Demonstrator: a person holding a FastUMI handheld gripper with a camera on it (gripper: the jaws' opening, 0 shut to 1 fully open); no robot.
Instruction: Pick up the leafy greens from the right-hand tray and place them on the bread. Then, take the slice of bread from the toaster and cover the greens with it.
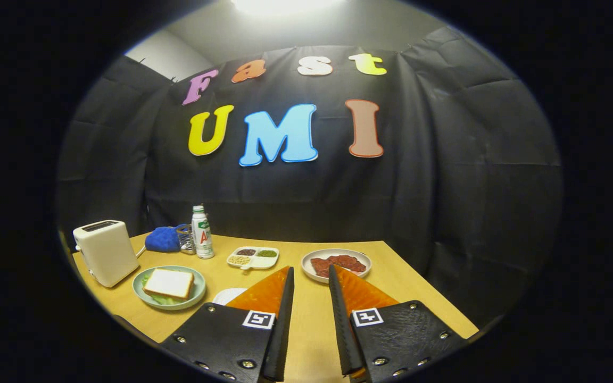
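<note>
**Green leaf under a white slice: the sandwich looks closed**

Green leaf (153, 298) shows at the edge of the pale plate (196, 291), peeking out from beneath a slice of bread (168, 282) that lies flat on top of it. That is how the task wants its things to end: greens covered by bread. Whether a second slice sits below the leaf cannot be told from here. The toaster (106, 252) stands just beside that plate, and its slot looks dark, with no bread rising from it.

The gripper (311, 279) hangs above the wooden table (402, 276), well back from the plate, its fingers spread apart with nothing between them. Beyond the fingertips sit a divided dish (253, 257) of small toppings and a plate of red slices (337, 264); a bottle (202, 232) and a blue cloth (162, 239) stand further back, near the toaster. A small white plate (226, 295) is half hidden behind the left finger.

Risks, as I judge them: the top slice rests loose on springy leaf, so any brush from a finger could slide it off or drag the greens out. The toaster's cord and the bottle stand close to the plate, and a wide sweep toward it could tip the bottle. The white plate near the left finger could also be knocked if the gripper drops straight down.
</note>
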